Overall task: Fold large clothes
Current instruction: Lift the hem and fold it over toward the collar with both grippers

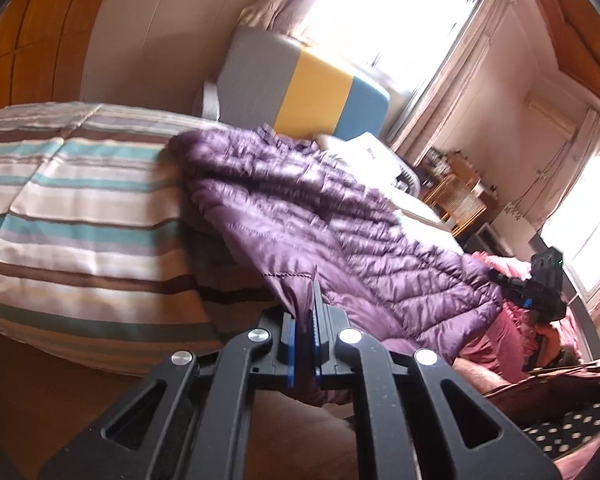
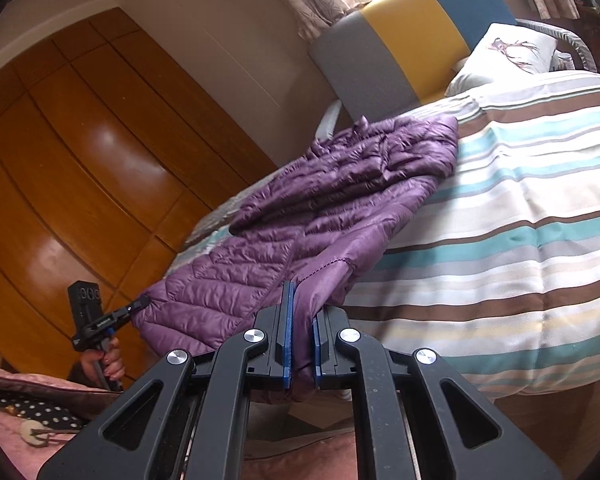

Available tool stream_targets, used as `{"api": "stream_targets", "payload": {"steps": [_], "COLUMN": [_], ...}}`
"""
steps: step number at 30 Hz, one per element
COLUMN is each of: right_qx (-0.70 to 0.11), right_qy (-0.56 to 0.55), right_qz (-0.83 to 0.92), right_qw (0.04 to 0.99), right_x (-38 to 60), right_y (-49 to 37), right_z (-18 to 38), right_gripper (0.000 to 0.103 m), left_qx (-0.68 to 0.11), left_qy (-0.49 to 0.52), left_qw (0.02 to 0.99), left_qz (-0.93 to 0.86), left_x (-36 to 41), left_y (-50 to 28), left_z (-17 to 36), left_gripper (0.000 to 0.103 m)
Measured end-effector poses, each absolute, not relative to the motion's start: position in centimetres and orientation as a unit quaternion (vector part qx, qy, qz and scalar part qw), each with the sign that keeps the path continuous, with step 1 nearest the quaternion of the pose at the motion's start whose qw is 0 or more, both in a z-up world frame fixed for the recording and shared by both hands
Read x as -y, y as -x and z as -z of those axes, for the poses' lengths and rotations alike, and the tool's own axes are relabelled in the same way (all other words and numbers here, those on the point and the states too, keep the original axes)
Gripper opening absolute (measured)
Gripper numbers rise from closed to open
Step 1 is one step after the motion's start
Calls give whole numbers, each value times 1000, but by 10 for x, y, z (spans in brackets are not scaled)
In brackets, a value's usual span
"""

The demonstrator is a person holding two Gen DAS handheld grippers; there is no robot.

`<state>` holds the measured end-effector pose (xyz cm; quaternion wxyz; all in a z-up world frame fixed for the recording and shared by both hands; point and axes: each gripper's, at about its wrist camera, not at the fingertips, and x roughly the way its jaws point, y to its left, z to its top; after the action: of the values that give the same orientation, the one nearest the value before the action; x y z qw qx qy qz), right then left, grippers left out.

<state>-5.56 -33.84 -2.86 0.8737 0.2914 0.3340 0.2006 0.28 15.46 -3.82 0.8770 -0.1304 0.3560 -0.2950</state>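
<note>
A quilted purple puffer jacket (image 1: pixel 300 200) — glossy, thin-shelled, stitched in slanted channels — lies across the bed (image 2: pixel 520 220), its far end near the padded grey, yellow and blue headboard (image 2: pixel 412 32). The bed's striped cover is smooth, banded in teal, brown and cream. At the bed's near edge the hem is lifted: the left gripper (image 1: pixel 305 320) is clenched on one smooth corner of the hem, the right gripper (image 2: pixel 300 328) on the other — fabric bunched between blue-edged black fingers (image 2: pixel 286 320).
</note>
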Motion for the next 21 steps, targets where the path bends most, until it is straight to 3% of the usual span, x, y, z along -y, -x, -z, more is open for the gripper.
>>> {"api": "stream_targets", "payload": {"steps": [9,21], "right_qx": [-282,-261], "right_qy": [-278,-320], "right_qz": [-211,-197], "right_qw": [894,889], "right_x": [353,375], "right_y": [47,-31], "right_z": [-5,-10], "right_gripper": [8,8], "left_qx": [-323,-344], "left_qy": [166,230], "left_qw": [881,866], "left_qz": [302,281], "left_x": [-173,-164], "left_y": [-24,-112], "left_z": [-10,-1], "left_gripper": [5,6]}}
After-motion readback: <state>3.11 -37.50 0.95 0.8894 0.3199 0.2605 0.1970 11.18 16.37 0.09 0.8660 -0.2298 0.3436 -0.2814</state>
